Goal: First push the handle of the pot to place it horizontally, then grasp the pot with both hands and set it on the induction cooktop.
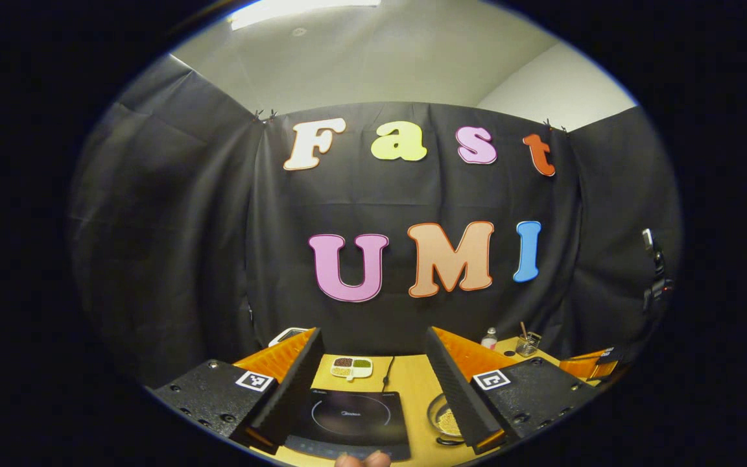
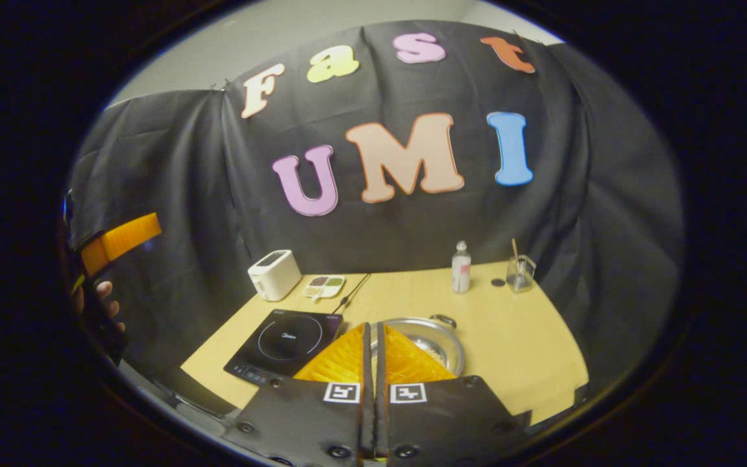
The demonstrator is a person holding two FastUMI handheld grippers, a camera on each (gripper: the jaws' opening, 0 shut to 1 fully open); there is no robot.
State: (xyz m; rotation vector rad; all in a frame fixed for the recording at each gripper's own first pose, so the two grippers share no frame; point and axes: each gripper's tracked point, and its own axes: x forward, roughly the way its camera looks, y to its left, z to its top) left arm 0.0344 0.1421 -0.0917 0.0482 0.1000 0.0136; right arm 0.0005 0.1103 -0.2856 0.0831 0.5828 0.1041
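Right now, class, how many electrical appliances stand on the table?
2. The cooktop lies near the table's front left corner, beside the pot. The toaster stands behind it at the back left, by the wall. Others could be hidden behind the right gripper.

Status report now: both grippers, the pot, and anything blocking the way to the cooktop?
Left gripper open, right gripper shut, both empty above the table. Pot on the table beside induction cooktop, not grasped. Cooktop surface bare.
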